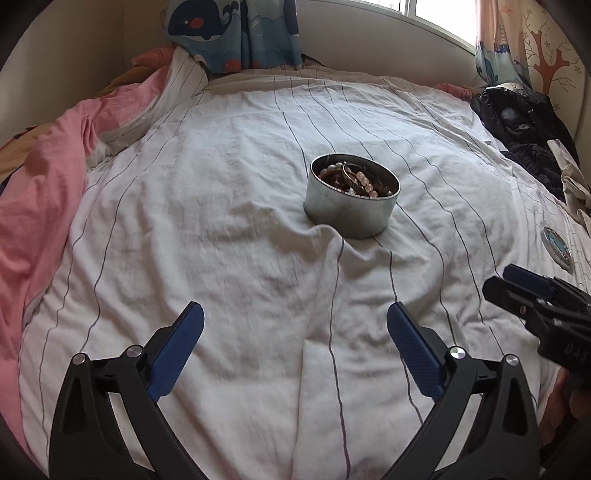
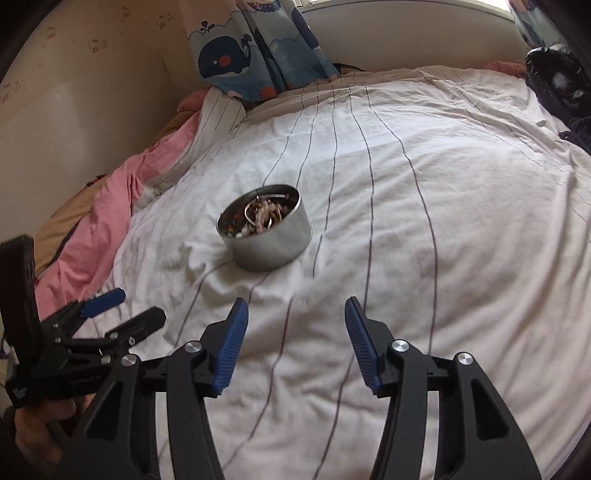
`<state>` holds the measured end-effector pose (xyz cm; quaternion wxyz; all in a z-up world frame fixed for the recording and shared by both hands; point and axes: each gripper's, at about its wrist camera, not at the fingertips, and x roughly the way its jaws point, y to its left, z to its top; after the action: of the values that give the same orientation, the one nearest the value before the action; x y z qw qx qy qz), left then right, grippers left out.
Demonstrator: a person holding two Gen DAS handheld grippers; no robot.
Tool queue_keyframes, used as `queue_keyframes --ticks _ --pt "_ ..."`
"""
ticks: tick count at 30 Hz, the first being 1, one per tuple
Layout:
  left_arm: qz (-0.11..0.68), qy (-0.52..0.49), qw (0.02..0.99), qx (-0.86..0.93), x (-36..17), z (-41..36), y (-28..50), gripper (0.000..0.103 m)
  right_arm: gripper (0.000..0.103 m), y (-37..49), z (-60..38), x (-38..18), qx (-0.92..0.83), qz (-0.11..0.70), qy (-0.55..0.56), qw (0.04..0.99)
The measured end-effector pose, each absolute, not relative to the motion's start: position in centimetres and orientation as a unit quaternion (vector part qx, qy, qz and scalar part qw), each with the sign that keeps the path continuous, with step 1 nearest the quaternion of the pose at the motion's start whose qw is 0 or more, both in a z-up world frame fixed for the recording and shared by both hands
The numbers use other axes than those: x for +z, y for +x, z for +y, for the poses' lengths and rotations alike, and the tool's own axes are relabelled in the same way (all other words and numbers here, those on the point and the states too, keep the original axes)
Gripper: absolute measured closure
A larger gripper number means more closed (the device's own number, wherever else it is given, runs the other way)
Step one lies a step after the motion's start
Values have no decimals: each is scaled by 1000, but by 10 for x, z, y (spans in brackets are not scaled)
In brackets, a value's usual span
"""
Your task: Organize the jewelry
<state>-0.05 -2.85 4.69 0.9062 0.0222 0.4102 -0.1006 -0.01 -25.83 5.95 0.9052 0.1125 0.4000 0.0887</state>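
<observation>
A round metal tin [image 1: 351,206] stands upright on the striped white bedsheet [image 1: 221,229]; bead bracelets and rings [image 1: 354,179] fill it. The right wrist view shows the same tin [image 2: 269,240] with its jewelry [image 2: 264,216]. My left gripper [image 1: 295,314] hovers over bare sheet in front of the tin, jaws wide open and holding nothing; it also shows in the right wrist view as the left gripper [image 2: 140,306], low on the left. My right gripper [image 2: 295,314] is open as well, holding nothing, nearer than the tin; in the left wrist view the right gripper [image 1: 506,280] pokes in from the right edge.
A round tin lid [image 1: 556,245] lies on the sheet at the right. Dark clothing [image 1: 524,122] is heaped at the far right, a pink quilt [image 1: 40,192] along the left. Whale-print curtains [image 1: 236,33] hang behind the bed. A hand [image 2: 37,428] grips the left tool.
</observation>
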Motion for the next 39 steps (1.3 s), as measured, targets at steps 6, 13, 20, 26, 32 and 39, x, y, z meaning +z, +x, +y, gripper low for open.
queue_keyframes --ticks 6,13,20,26,32,39 --pt "431 37 897 -93 28 -32 -25 7 25 -45 -250 35 45 427 67 901" --pt "426 56 899 -84 17 -34 -37 7 19 -49 -247 18 25 434 51 899" --pt "417 45 903 -89 14 -30 -38 7 15 -50 -247 18 23 429 53 902" --pt "419 39 903 -91 12 -29 -36 7 11 -51 -248 18 25 429 59 901" --pt "426 32 899 -95 10 -26 -32 7 8 -51 -247 15 30 442 59 894" --pt "436 28 894 -96 8 -26 -24 7 8 -54 -244 16 26 440 47 897"
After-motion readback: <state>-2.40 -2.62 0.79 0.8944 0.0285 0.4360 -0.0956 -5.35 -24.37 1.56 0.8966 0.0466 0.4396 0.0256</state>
